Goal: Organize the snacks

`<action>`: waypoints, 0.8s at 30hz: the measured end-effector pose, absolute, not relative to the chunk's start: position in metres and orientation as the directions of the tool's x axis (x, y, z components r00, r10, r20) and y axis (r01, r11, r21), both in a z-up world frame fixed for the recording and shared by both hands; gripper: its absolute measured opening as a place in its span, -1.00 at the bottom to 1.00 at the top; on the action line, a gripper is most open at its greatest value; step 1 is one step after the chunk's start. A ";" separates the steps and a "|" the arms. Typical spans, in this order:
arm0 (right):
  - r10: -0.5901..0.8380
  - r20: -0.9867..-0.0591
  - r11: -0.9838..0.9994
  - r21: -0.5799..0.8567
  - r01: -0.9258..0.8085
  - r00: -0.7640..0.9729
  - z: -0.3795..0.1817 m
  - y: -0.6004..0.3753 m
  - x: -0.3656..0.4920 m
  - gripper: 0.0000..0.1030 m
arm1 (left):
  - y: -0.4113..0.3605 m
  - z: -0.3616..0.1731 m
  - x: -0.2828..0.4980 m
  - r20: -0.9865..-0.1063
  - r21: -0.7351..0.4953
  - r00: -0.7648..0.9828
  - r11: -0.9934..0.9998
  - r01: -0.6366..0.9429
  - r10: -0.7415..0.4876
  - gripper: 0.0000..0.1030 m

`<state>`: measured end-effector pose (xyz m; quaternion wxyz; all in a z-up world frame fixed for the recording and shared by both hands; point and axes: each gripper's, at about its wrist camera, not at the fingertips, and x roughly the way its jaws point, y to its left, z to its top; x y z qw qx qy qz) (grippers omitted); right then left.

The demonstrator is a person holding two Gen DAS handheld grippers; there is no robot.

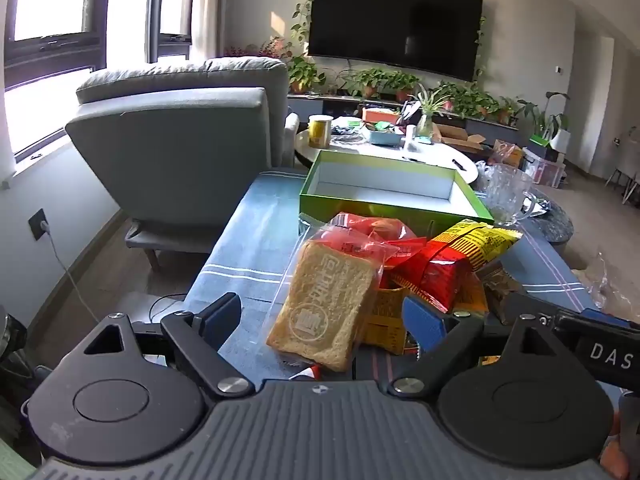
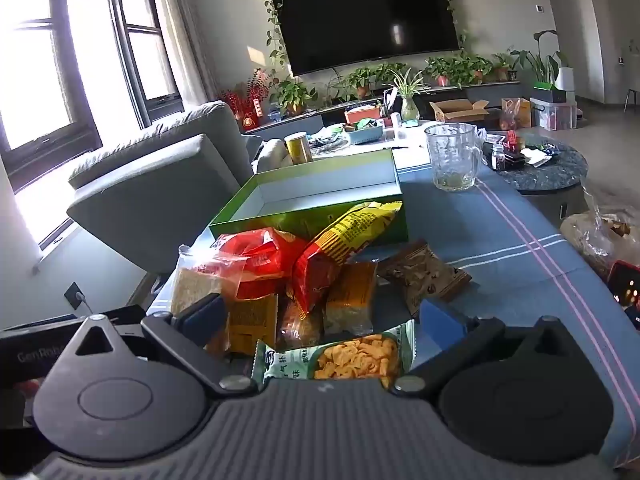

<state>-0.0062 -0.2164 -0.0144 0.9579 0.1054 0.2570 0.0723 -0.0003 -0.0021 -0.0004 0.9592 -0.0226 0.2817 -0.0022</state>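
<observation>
With both the left gripper [image 1: 322, 320] and right gripper [image 2: 320, 316] spread wide and empty over the snack pile [image 2: 312, 280], close on the bread packet [image 1: 326, 304] by its edge and lift it clear into the empty green box [image 1: 384, 200] behind.

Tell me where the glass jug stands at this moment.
In the right wrist view the glass jug stands upright on the blue cloth, to the right of the green box and beyond the pile of snacks.
</observation>
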 end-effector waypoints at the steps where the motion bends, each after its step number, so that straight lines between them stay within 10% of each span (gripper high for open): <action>1: 0.188 -0.477 0.969 0.230 -0.084 0.859 -0.014 -0.217 -0.007 0.97 | -0.004 -0.001 0.000 -0.539 -0.040 0.842 0.999 -0.001 -0.021 0.68; 24: 0.225 -0.476 0.958 0.268 -0.103 0.850 -0.017 -0.219 -0.006 0.97 | 0.000 -0.002 -0.003 -0.529 -0.043 0.848 0.999 0.023 -0.042 0.63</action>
